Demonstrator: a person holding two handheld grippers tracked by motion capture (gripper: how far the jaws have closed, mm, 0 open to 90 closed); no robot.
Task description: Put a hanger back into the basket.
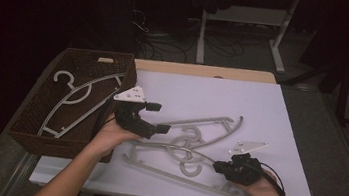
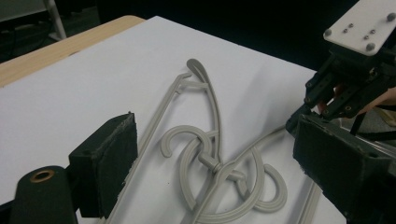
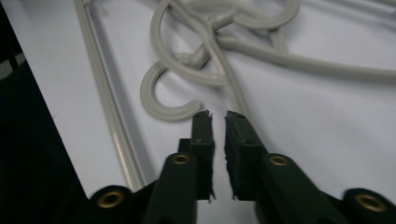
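Note:
Several grey plastic hangers lie tangled by their hooks on the white table; the same knot of hooks shows in the left gripper view. My left gripper hovers just left of the tangle, jaws wide apart and holding nothing. My right gripper sits low at the tangle's right side. Its jaws are closed to a narrow slit on a thin hanger arm that runs from the hooks in under the tips. The right gripper also appears in the left gripper view.
A brown wicker basket stands at the table's left edge with one grey hanger lying inside. A long hanger bar lies near the front edge. Bare white surface stretches behind and right of the tangle.

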